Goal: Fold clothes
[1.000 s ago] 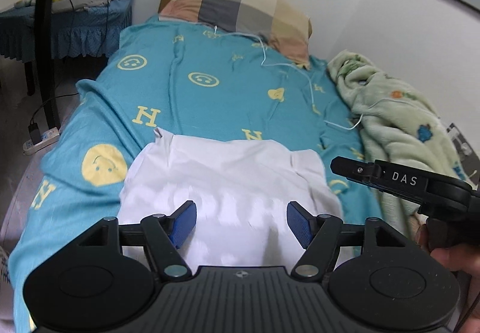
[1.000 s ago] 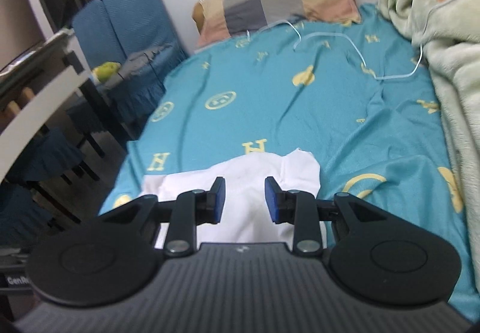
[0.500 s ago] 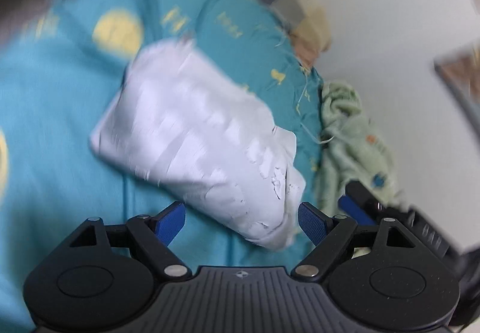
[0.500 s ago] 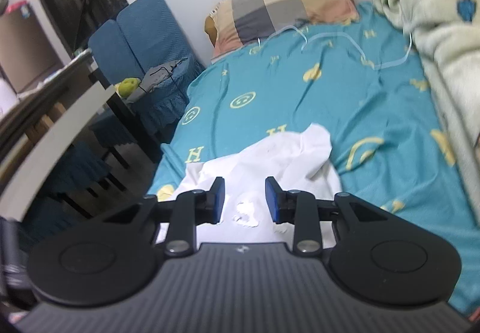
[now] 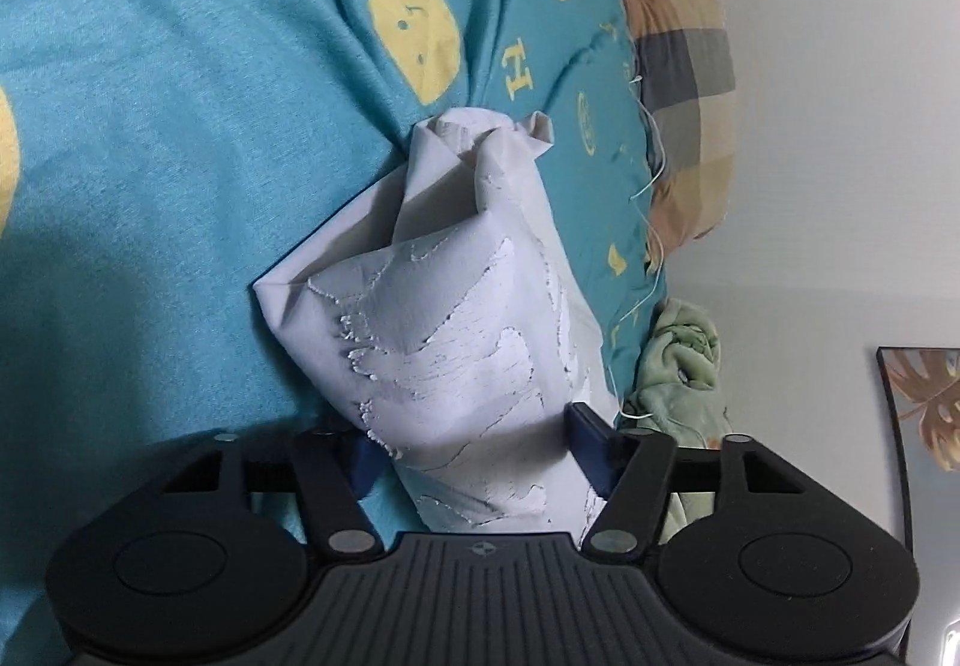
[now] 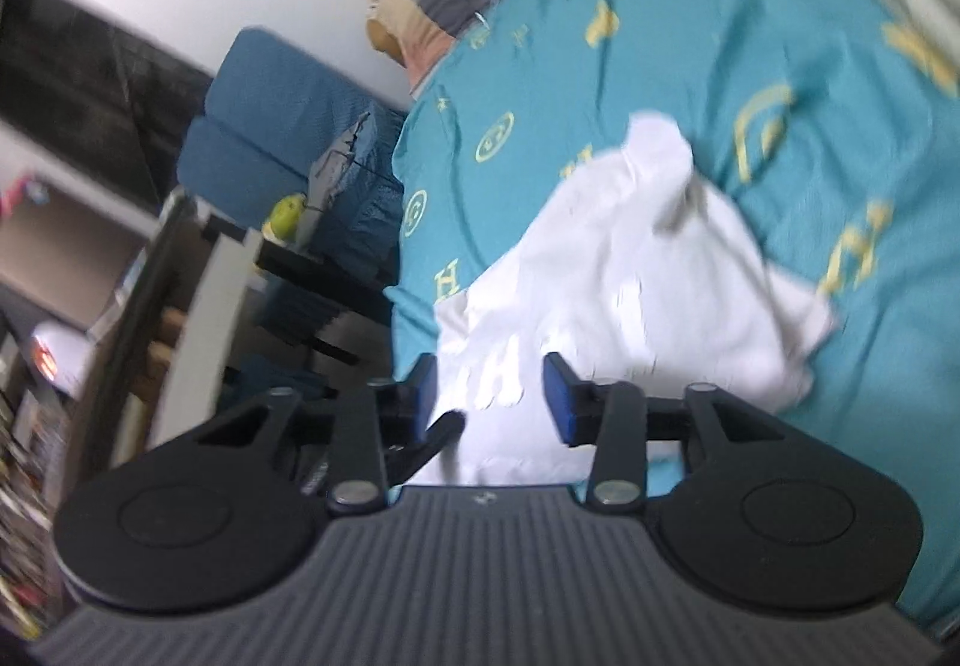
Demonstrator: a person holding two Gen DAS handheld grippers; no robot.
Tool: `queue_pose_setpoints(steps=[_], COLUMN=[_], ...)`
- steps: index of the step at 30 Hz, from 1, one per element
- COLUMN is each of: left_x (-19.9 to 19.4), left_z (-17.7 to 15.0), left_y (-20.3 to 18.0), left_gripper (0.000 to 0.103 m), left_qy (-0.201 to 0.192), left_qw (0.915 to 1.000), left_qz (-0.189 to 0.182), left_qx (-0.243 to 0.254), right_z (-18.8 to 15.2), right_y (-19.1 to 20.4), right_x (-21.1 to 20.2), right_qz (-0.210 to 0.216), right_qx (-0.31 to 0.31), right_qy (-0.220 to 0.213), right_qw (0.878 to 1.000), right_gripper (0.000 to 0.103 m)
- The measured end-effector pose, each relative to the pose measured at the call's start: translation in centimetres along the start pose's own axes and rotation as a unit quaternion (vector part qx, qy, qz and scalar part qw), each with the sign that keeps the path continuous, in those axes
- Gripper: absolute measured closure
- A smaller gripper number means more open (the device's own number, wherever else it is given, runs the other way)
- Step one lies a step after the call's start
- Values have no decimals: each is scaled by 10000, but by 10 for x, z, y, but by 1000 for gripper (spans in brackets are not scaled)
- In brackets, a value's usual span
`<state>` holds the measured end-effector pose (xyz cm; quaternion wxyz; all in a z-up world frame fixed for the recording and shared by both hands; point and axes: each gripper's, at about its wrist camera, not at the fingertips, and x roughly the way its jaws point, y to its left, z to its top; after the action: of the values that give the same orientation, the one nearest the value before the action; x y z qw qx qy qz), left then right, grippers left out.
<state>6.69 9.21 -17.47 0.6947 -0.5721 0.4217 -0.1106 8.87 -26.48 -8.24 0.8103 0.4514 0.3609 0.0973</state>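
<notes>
A white garment with cracked white print lies bunched on the teal bedsheet. In the left wrist view, which is rolled sideways, my left gripper is open and wide, and the near end of the garment runs between its blue fingers. The blurred, tilted right wrist view shows the same garment crumpled on the sheet. My right gripper hovers over its near edge, open with a narrow gap and nothing clamped. A black tip of the left gripper shows just below it.
A checked pillow lies at the head of the bed, with a white cable trailing from it. A green blanket is heaped along the wall side. A blue-covered chair and a white desk edge stand beside the bed.
My left gripper rolled sideways and closed in until the garment sits between its fingers. The flat garment has bunched up. My right gripper tilted and moved closer to the cloth.
</notes>
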Motion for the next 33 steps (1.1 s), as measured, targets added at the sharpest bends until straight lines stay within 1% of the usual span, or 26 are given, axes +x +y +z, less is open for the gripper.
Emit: queue_pose_setpoints(steps=[1, 2, 3, 4, 5, 7, 9, 12, 14, 17, 19, 20, 22, 23, 24, 25, 26, 27, 28, 29, 30, 31, 32, 33], left_x=[-1, -1, -2, -3, -4, -5, -7, -12, -14, -16, -19, -21, -20, -20, -19, -18, -16, -15, -15, -14, -14, -12, -11, -11], left_z=[0, 0, 0, 0, 0, 0, -1, -2, -3, -5, -4, -3, -3, -3, -3, -3, -2, -2, -1, -1, -1, 0, 1, 2], left_y=[-1, -2, -4, -5, -6, -9, -11, -13, -13, -13, -12, -11, -10, -8, -7, -6, -4, -3, -1, 1, 3, 4, 4, 4], left_gripper=[55, 64, 67, 72, 76, 78, 80, 81, 83, 85, 85, 85, 85, 85, 85, 85, 85, 84, 78, 69, 63, 49, 40, 37], left_qy=[5, 10, 15, 20, 25, 35, 34, -16, -44, -48, -45, -43, -33, -33, -38, -36, -29, -18, -5, 8, 33, 74, 87, 72], left_qw=[10000, 9999, 9998, 9996, 9993, 9987, 9977, 9955, 9944, 9932, 9929, 9928, 9933, 9937, 9940, 9944, 9946, 9946, 9946, 9946, 9948, 9954, 9959, 9961], left_qz=[-73, -145, -218, -291, -364, -509, -671, -943, -1058, -1159, -1186, -1194, -1150, -1117, -1083, -1044, -1021, -1015, -1007, -1000, -968, -884, -828, -816], left_qx=[10, 21, 31, 42, 52, 73, 80, 30, -13, -50, -68, -78, -91, -103, -121, -148, -178, -209, -244, -279, -317, -348, -348, -328], right_z=[-1, -3, -5, -7, -9, -16, -24, -32, -32, -28, -25, -25, -24, -24, -24, -24, -24, -23, -22, -23, -23, -23, -23, -23], right_y=[-6, -11, -15, -20, -24, -30, -36, -47, -55, -63, -65, -66, -69, -71, -71, -71, -70, -67, -66, -66, -65, -64, -63, -63], right_x=[2, 5, 8, 11, 14, 24, 38, 54, 60, 60, 54, 52, 49, 48, 47, 46, 45, 44, 42, 40, 39, 37, 36, 35], right_qz=[99, 186, 251, 306, 345, 416, 547, 572, 470, 511, 486, 490, 484, 451, 396, 331, 263, 203, 174, 176, 178, 173, 167, 163], right_qx=[264, 527, 769, 995, 1209, 1538, 1819, 2259, 2378, 2536, 2537, 2568, 2638, 2671, 2657, 2609, 2500, 2345, 2233, 2155, 2091, 2032, 1973, 1926], right_qy=[53, 106, 157, 207, 249, 356, 576, 781, 734, 452, 150, 81, -34, -55, -72, -88, -94, -90, -96, -113, -129, -142, -155, -161], right_qw=[9996, 9984, 9966, 9944, 9918, 9866, 9801, 9693, 9674, 9649, 9659, 9652, 9634, 9626, 9632, 9648, 9678, 9719, 9746, 9763, 9777, 9789, 9801, 9810], right_gripper=[42, 36, 27, 24, 24, 24, 24, 24, 24, 23, 24, 24, 29, 30, 33, 45, 51, 61, 69, 71, 75, 76, 77, 78])
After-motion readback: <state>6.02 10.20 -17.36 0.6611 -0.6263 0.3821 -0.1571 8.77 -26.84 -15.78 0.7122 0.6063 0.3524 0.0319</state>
